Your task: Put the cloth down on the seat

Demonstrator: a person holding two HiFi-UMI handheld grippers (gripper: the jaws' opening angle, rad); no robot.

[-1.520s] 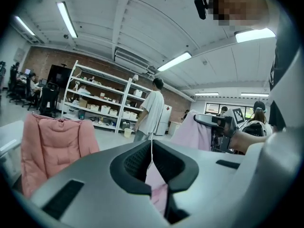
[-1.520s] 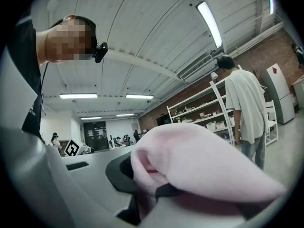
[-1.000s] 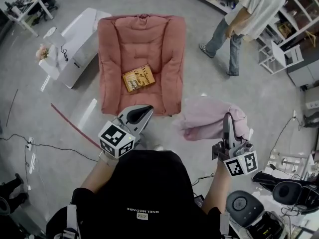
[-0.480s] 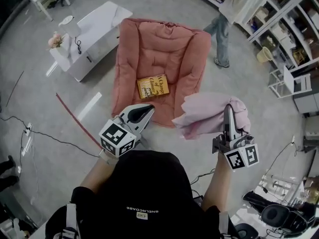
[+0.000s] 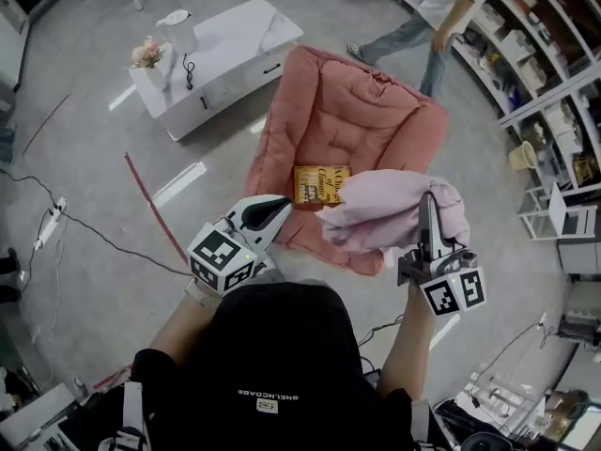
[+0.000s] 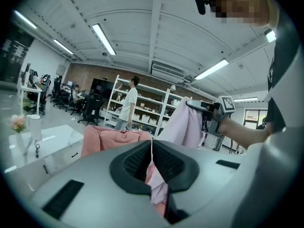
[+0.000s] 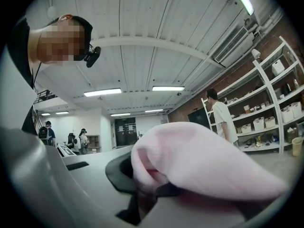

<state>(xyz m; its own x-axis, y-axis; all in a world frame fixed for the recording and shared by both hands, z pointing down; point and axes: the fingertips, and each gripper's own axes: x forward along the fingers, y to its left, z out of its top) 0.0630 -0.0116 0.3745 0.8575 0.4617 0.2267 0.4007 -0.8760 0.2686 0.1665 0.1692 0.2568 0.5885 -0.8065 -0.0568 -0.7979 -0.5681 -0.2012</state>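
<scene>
Cloth (image 5: 390, 219): pale pink, soft, bunched into loose folds, draped over right gripper (image 5: 429, 203), whose jaws are clamped on it. Held in air over near edge of seat (image 5: 347, 120). Left gripper (image 5: 278, 203) closed, empty.

On the seat (image 5: 357, 120) lies a book (image 5: 320, 184) — cloth (image 5: 399, 209) just right, table (image 5: 235, 45) left.

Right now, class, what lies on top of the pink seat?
A yellow book lies on the seat. The pink cloth held in the right claw covers the book's right edge and the seat's near right part.
</scene>
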